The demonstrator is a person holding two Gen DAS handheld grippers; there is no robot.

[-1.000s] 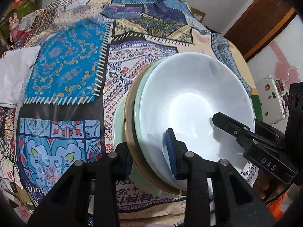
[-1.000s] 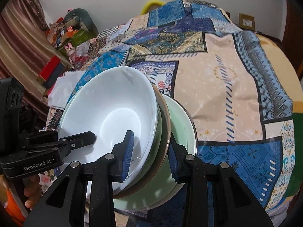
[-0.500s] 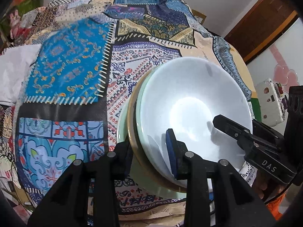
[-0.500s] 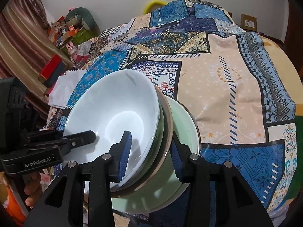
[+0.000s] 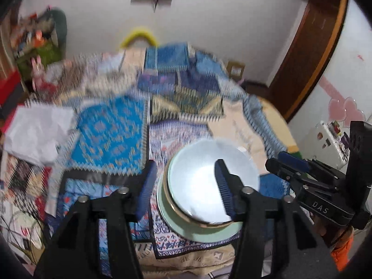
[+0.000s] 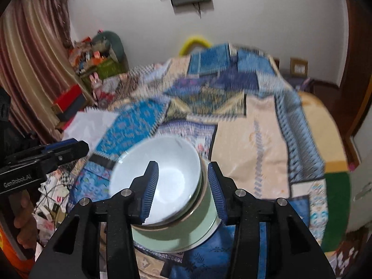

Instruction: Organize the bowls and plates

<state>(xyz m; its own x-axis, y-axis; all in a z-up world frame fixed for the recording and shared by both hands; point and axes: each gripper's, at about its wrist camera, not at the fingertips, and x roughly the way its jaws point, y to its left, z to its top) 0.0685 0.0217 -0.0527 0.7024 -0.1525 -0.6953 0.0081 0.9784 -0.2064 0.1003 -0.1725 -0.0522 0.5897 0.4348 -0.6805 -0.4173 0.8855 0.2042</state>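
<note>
Patchwork quilt (image 5: 109, 134) under a settled stack: white bowl (image 5: 204, 186) atop a green plate (image 5: 204, 233), just ahead of both tools. Left gripper (image 5: 186, 186) and right gripper (image 6: 182, 189) gaped wide, holding nothing, touching nothing visible. Judged stacking complete; next move: clear away.

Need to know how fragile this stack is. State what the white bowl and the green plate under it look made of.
Round white bowl: probably glazed ceramic or opal glass; smooth, with a soft sheen inside. Pale green round plate: likely glazed ceramic, evenly glossy. Blur hides finer detail.
</note>
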